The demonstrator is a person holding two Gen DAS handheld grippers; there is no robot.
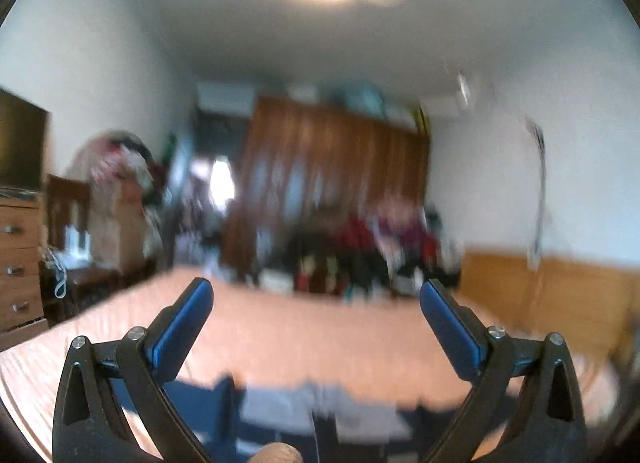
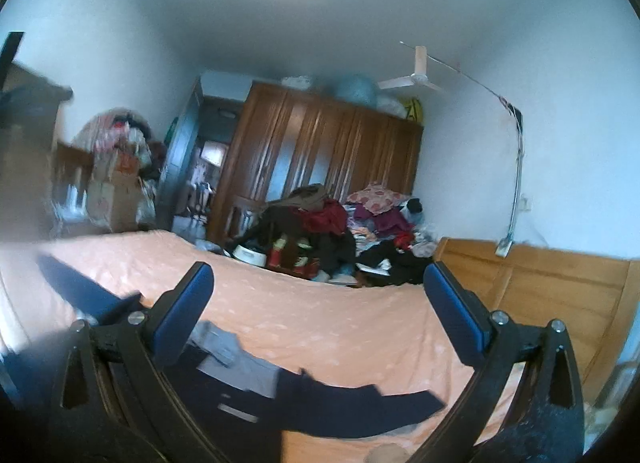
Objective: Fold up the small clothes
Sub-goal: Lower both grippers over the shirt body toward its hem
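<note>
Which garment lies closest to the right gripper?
The dark navy garment lying on the bed; the clothes pile sits beyond the far edge.

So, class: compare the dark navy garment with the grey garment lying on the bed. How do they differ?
The dark navy garment is larger and spreads long across the peach bedsheet; the grey garment is smaller, paler and crumpled, lying partly on the navy one. Both lie unfolded and ungripped near the open right gripper.
</note>
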